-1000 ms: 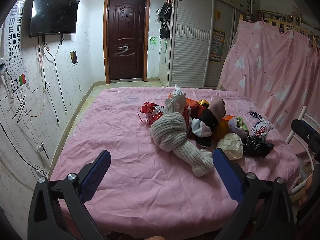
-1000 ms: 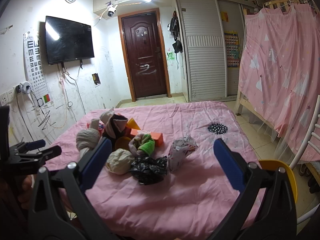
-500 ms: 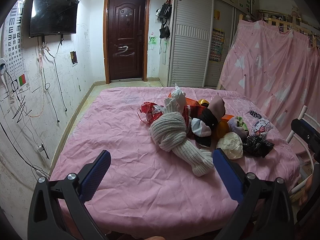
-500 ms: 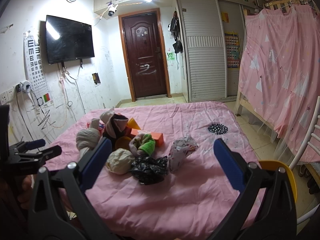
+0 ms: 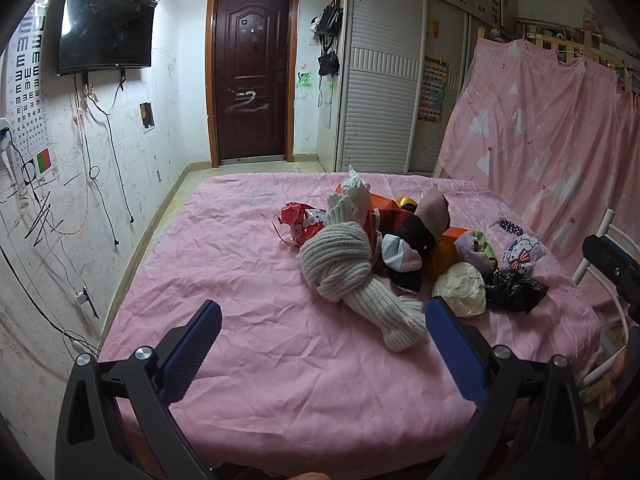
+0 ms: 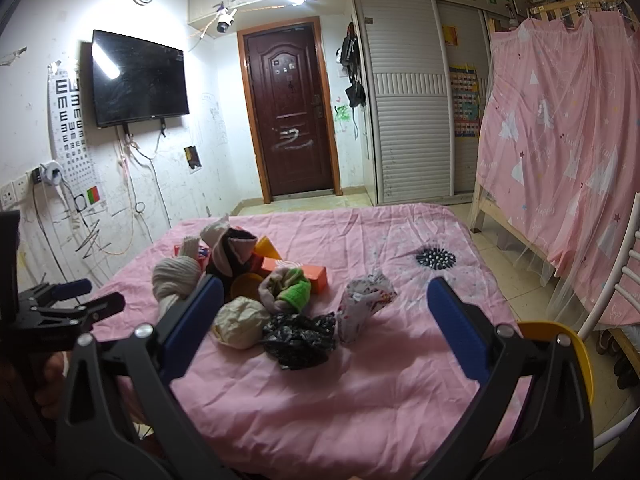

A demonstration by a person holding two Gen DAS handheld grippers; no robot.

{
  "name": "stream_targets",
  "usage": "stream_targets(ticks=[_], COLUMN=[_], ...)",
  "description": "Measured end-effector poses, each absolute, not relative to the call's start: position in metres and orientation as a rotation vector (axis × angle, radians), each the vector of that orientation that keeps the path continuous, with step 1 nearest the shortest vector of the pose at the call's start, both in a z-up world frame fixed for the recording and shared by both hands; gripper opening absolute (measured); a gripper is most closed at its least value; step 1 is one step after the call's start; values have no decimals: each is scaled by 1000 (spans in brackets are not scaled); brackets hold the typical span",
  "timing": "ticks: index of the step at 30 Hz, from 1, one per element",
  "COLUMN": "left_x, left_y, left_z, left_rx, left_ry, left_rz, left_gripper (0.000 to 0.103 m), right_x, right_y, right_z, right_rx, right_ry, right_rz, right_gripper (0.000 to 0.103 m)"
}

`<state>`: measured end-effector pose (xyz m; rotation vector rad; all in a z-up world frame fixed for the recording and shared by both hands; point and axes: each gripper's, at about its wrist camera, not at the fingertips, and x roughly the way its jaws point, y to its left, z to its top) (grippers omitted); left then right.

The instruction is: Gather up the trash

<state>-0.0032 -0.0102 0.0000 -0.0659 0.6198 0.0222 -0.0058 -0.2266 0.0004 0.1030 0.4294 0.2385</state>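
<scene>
A heap of items lies on the pink-sheeted bed [image 5: 248, 280]: a knotted cream knit sock [image 5: 344, 268], a crumpled cream paper ball [image 5: 460, 288] [image 6: 240, 322], a black plastic bag [image 5: 514, 290] [image 6: 300, 338], a red wrapper [image 5: 300, 220], an orange box [image 6: 304, 274] and a printed white wrapper [image 6: 366, 300]. My left gripper [image 5: 322, 326] is open, held above the bed's near edge, short of the sock. My right gripper [image 6: 324, 304] is open too, with the paper ball and black bag seen between its fingers, farther off.
A yellow bin [image 6: 560, 340] stands by the bed at the right, next to a white chair [image 6: 616, 284]. A pink curtain [image 6: 560, 140] hangs on the right. The wall with a TV [image 5: 104, 28] and loose cables runs along the left.
</scene>
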Motion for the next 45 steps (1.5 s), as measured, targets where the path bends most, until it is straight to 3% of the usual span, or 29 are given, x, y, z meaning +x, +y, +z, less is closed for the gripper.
stream_targets(ticks=[14, 29, 31, 38, 40, 42, 43, 44, 45], left_x=[1, 73, 85, 111, 111, 106, 105, 104, 103], left_y=[-8, -6, -6, -10, -10, -11, -11, -10, -10], left_z=[-11, -20, -22, -40, -42, -42, -42, -42, -41], left_rx=[-72, -151, -159, -167, -161, -154, -154, -164, -168], left_ry=[649, 755, 779, 862, 857, 854, 854, 853, 853], left_rz=[14, -14, 11, 25, 32, 36, 39, 41, 42], left_gripper=[94, 94, 91, 51, 49, 47, 46, 46, 46], right_x=[1, 35, 41, 67, 75, 83, 89, 92, 94], right_y=[-232, -264, -265, -258, -253, -249, -249, -248, -248], right_z=[-4, -30, -33, -37, -41, -48, -53, -56, -60], right_rx=[100, 151, 157, 176, 175, 175, 185, 198, 205], right_ry=[440, 532, 549, 608, 639, 678, 708, 721, 735], right_rz=[215, 185, 191, 249, 266, 281, 291, 296, 301], right_gripper=[98, 98, 98, 98, 98, 86, 63, 52, 49])
